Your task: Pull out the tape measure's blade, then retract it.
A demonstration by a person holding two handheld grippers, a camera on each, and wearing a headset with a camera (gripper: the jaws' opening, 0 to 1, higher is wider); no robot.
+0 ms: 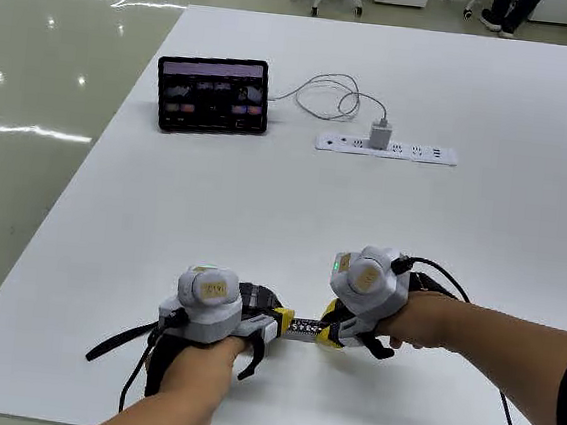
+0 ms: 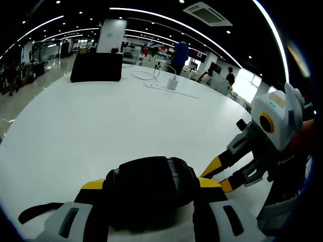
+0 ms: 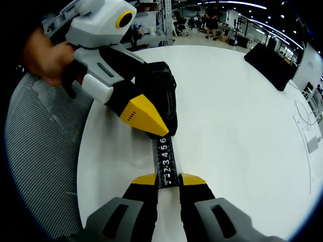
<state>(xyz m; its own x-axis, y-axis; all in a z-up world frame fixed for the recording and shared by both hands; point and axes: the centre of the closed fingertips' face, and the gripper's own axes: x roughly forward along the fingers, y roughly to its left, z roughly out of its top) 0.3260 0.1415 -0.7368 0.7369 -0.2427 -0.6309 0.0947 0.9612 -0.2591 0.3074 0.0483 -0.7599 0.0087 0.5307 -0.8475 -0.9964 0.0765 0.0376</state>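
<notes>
The tape measure (image 2: pixel 151 194), a black case, sits near the front edge of the table (image 1: pixel 265 201), right in front of you. Your left gripper (image 2: pixel 151 183) has its yellow-tipped jaws clamped on either side of the case. A short stretch of the blade (image 3: pixel 164 159) is out, lying flat on the table with its first few printed digits readable. It runs straight from the case to your right gripper (image 3: pixel 168 179), whose jaws are pinched narrow on the blade's free end. So the two grippers face each other, close together, with just that bit of blade between them. Farther back on the table there's a tablet (image 1: pixel 212 94) propped up with its screen on. Right of it is a white power strip (image 1: pixel 387 149) with a charger (image 1: pixel 380 134) plugged in and a looped cable (image 1: pixel 325 96) running toward the tablet.
</notes>
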